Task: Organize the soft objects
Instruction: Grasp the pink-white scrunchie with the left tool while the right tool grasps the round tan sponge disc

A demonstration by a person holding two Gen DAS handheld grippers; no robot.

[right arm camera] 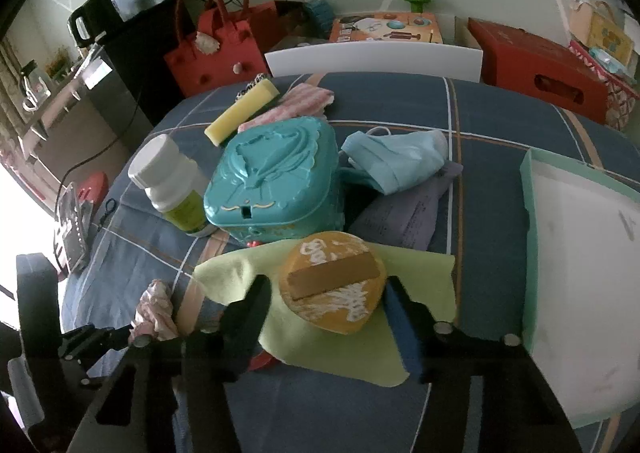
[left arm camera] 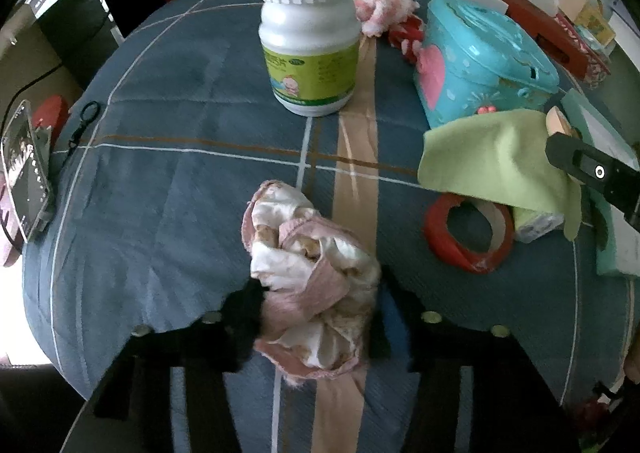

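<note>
On the plaid surface point(left arm camera: 160, 173), the left tool point(left arm camera: 316, 317) pinches the pink cloth point(left arm camera: 312, 277) near its front edge; lift straight up, gathering loose folds. The right tool point(right arm camera: 326, 301) brackets the round block point(right arm camera: 334, 285) on the green cloth point(right arm camera: 416, 285); whether it grips, I cannot tell.

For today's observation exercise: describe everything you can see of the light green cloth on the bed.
The green cloth is a thin, soft, plain square, like microfibre, lying spread but rumpled on the blue checked cover, one corner folded up. A round orange wooden piece sits on it, between the right tongs. Its far edge meets the teal box. In the left view it drapes over a red ring and a small packet.
</note>
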